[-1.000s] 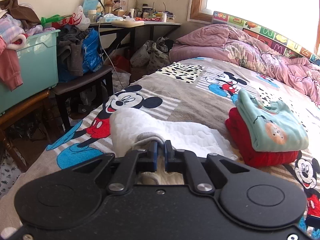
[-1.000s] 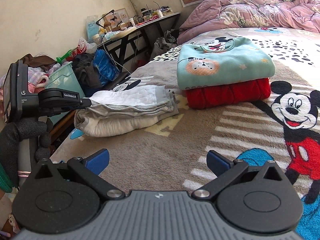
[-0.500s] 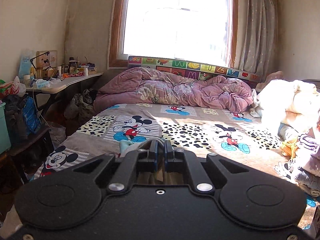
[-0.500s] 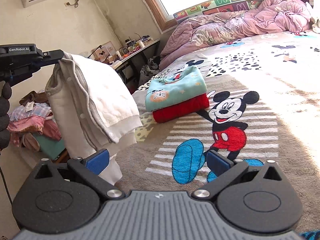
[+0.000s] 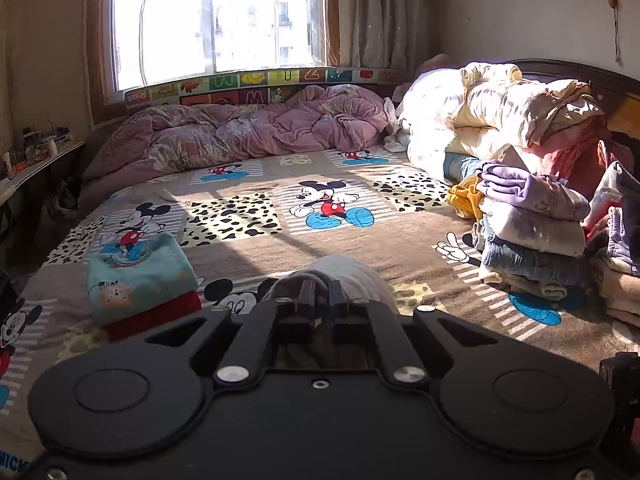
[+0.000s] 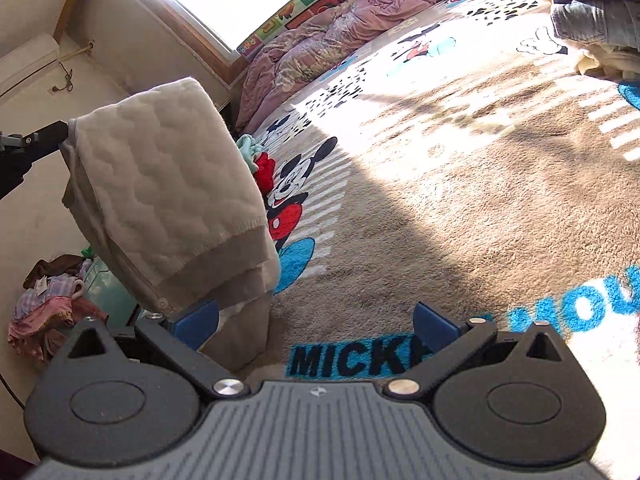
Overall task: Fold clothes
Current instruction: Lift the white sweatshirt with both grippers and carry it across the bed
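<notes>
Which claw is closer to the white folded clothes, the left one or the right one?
Left. The left claw is pinched shut on the white folded clothes, holding them up. The right claw is open beside them, not gripping.

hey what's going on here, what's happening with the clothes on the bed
A person is folding laundry with two handheld grippers. The left gripper is shut on a folded cream quilted garment, which hangs in the air above the Mickey Mouse bedspread. The right gripper is open and holds nothing. A folded teal top already sits on a folded red garment, and a heap of other clothes lies along the bed's far side.
</notes>
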`<state>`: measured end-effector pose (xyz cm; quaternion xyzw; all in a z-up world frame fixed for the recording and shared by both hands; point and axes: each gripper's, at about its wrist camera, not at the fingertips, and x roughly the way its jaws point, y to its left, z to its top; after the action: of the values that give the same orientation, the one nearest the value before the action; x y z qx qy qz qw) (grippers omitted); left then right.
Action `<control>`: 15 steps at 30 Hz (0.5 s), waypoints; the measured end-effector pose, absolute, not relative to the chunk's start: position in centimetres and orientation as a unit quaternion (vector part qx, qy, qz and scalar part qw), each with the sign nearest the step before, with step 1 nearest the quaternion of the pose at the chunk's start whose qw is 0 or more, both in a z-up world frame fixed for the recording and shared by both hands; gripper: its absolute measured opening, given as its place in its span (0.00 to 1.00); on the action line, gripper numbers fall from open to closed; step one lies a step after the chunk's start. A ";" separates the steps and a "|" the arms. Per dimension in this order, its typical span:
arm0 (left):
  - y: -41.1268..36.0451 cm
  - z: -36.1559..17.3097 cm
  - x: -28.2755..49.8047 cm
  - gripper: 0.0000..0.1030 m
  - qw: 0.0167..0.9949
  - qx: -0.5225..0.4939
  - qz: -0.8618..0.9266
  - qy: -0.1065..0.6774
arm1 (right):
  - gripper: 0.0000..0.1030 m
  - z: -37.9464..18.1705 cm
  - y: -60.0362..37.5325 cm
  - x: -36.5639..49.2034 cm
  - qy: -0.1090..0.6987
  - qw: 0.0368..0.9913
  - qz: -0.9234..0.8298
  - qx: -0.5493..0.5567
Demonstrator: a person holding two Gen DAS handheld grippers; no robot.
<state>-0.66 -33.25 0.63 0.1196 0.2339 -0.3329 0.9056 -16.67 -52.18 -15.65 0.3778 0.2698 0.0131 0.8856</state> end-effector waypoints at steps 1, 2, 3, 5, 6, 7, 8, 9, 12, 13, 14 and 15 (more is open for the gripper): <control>-34.2 -0.5 -0.2 0.03 0.902 0.132 -0.331 0.245 | 1.00 -16.4 -53.0 -17.0 0.263 0.882 0.012 0.390; -35.3 -1.6 0.3 0.03 0.898 0.145 -0.330 0.254 | 1.00 -17.1 -53.8 -17.3 0.258 0.878 0.011 0.402; -36.2 -2.6 0.7 0.03 0.893 0.156 -0.331 0.261 | 1.00 -17.8 -54.5 -17.5 0.255 0.873 0.009 0.416; -37.5 -3.9 -0.1 0.03 0.885 0.173 -0.337 0.271 | 1.00 -18.8 -55.3 -17.6 0.252 0.866 0.013 0.432; -37.8 -4.0 -1.2 0.03 0.882 0.177 -0.343 0.271 | 1.00 -19.0 -55.6 -17.5 0.250 0.866 0.018 0.434; -38.5 -4.4 -1.2 0.03 0.875 0.180 -0.354 0.275 | 1.00 -19.1 -55.7 -17.3 0.250 0.867 0.022 0.430; -39.1 -4.7 -1.2 0.04 0.868 0.180 -0.368 0.280 | 1.00 -19.1 -55.8 -17.0 0.251 0.871 0.024 0.422; -39.7 -5.0 -1.1 0.04 0.860 0.181 -0.381 0.287 | 1.00 -19.0 -55.8 -16.7 0.250 0.876 0.028 0.411; -41.2 -5.9 -1.1 0.07 0.833 0.190 -0.419 0.307 | 1.00 -18.2 -55.6 -16.0 0.237 0.894 0.039 0.378; -41.5 -6.0 -1.2 0.07 0.825 0.190 -0.430 0.314 | 1.00 -18.1 -55.6 -15.9 0.233 0.898 0.041 0.372; -41.8 -5.9 -1.4 0.11 0.819 0.187 -0.438 0.320 | 1.00 -18.2 -55.6 -15.8 0.231 0.899 0.042 0.370; -42.0 -5.7 -1.4 0.17 0.816 0.183 -0.444 0.323 | 1.00 -18.3 -55.7 -15.7 0.231 0.898 0.043 0.371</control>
<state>-1.36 -41.95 -5.65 0.1833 0.3231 -0.4438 0.8155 -15.69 -55.73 -18.34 0.3713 0.2314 0.0433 0.8982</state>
